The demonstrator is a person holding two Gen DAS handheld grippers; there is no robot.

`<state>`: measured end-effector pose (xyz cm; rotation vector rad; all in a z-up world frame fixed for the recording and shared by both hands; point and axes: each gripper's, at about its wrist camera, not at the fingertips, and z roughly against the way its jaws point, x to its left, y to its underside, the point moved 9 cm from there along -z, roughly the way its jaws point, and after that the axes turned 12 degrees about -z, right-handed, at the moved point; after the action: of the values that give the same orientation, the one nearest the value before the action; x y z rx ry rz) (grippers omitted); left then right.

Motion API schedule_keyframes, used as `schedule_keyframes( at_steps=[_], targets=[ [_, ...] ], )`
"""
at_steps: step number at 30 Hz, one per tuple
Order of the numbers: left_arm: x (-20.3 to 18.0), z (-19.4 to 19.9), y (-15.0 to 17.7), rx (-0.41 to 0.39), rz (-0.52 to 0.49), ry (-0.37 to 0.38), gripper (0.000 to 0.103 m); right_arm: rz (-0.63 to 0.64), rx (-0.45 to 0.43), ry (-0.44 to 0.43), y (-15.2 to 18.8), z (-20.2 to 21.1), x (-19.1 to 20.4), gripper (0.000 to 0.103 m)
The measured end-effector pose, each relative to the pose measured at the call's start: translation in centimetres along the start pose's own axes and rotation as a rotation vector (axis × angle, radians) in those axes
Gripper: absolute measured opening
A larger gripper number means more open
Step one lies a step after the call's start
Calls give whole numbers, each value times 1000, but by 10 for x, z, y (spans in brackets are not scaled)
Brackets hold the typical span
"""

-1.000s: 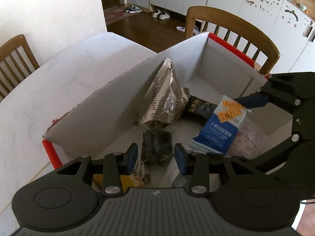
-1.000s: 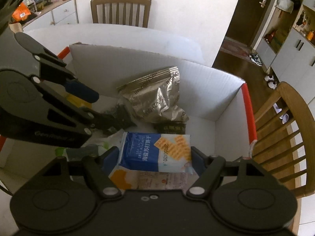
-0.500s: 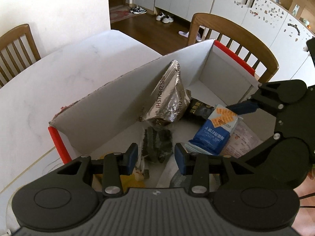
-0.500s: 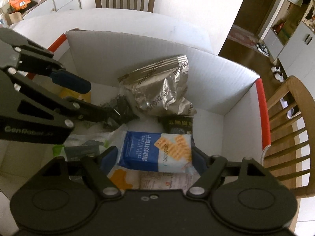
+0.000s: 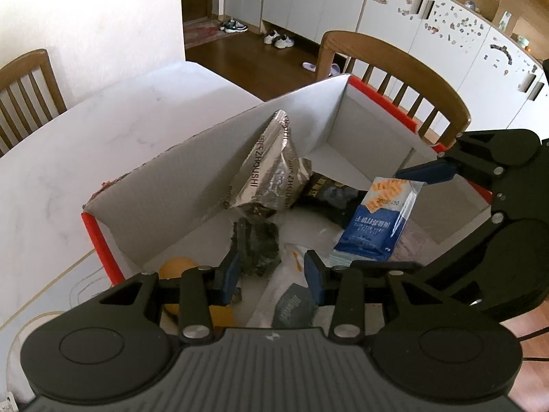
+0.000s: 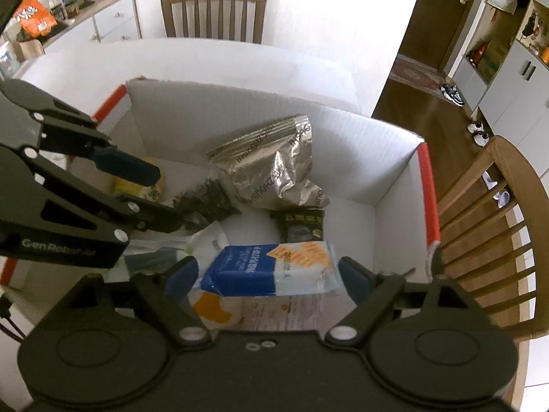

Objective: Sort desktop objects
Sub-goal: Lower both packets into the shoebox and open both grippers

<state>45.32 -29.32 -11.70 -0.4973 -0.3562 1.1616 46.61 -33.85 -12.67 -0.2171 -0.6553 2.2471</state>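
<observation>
A white cardboard box [image 5: 171, 189] [image 6: 240, 110] with red edges holds the snacks. A blue and white cracker pack [image 6: 271, 267] [image 5: 377, 219] rests on other packets between the jaws of my right gripper [image 6: 269, 276] [image 5: 405, 219]. Those jaws are opening, with a gap showing on each side of the pack. My left gripper [image 5: 271, 278] [image 6: 168, 195] hangs over the box's left part, jaws partly apart and nothing pressed between them. A dark crinkled packet [image 5: 257, 247] [image 6: 206, 202] lies just past its tips. A silver foil bag [image 5: 271, 171] [image 6: 274, 168] leans on the far wall.
Also in the box are a small black packet [image 6: 302, 223], a yellow-orange item [image 5: 178, 264], a grey packet [image 5: 291, 309] and a white sachet [image 6: 212, 309]. The box sits on a white table [image 5: 103, 120]. Wooden chairs [image 5: 394, 68] [image 6: 212, 10] stand around it.
My right gripper's jaws have widened and come off the blue cracker pack, which stays in the box. Both views have drawn back a little from the box. The left jaws keep the same gap.
</observation>
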Motion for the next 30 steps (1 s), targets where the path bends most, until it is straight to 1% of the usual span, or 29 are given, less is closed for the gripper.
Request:
schedule_keyframes(
  at_steps=[5,8,9,12,13,19,23,30],
  targets=[
    [-6,11,2,-25,1,7,40,-19,-27,-30,1,19,-1,89],
    [-5,18,6,-36,11,2,40,2,-30,-5,0,22,1,89],
    [-4,21,7,-43,18,8,40,8,-35,-14,0,25,2,89],
    [-6,31,11,-63,25,18,40,20,-59,-15,0,33,0,101],
    [-6,33,12,-68,26,18,40,17,-68,-14,0,33,0,103],
    [-9,43,19,-90,28,33,40,-16,-85,-21,4,45,1,103],
    [-10,52,22,-110,31,46,40,-19,-102,-27,7,58,7,103],
    [-11,71,30,-151,24,68,40,-63,-146,-57,6,80,23,103]
  ],
)
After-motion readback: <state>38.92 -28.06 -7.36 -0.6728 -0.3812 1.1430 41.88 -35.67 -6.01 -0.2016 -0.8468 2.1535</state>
